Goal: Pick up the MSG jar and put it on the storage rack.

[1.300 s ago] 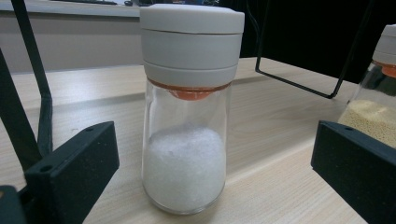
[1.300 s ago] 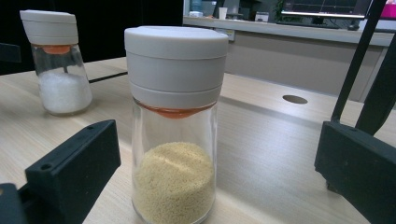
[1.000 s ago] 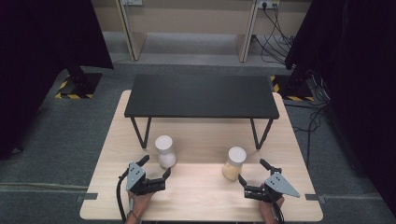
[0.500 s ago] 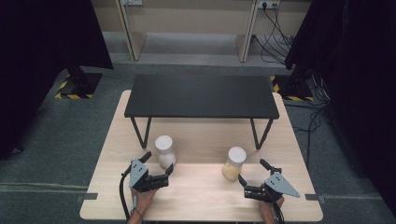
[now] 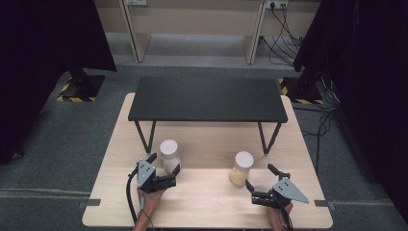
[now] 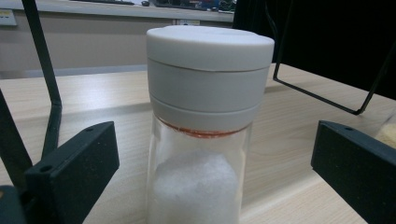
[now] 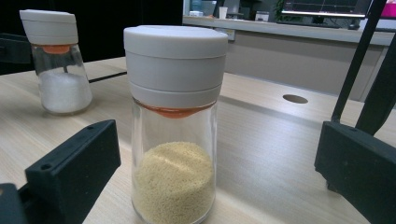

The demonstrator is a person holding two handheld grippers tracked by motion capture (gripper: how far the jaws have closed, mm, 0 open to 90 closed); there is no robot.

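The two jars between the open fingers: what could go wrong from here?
1. The white-powder jar and the yellow-grain jar are tall and narrow; a finger that bumps one side first may tip it.
2. The glass looks smooth, so a weak grip may slip.
3. The black shelf stands just behind; a lifted jar might hit its edge or leg.

grey carpet floor (image 5: pixel 57 139), dark curtains (image 5: pixel 43 53) both sides, beige wall panels (image 5: pixel 202 24), cables (image 5: pixel 284 24)

Black hand-held gripper (image 5: pixel 164 165), grey triangular plate, black trailing cable
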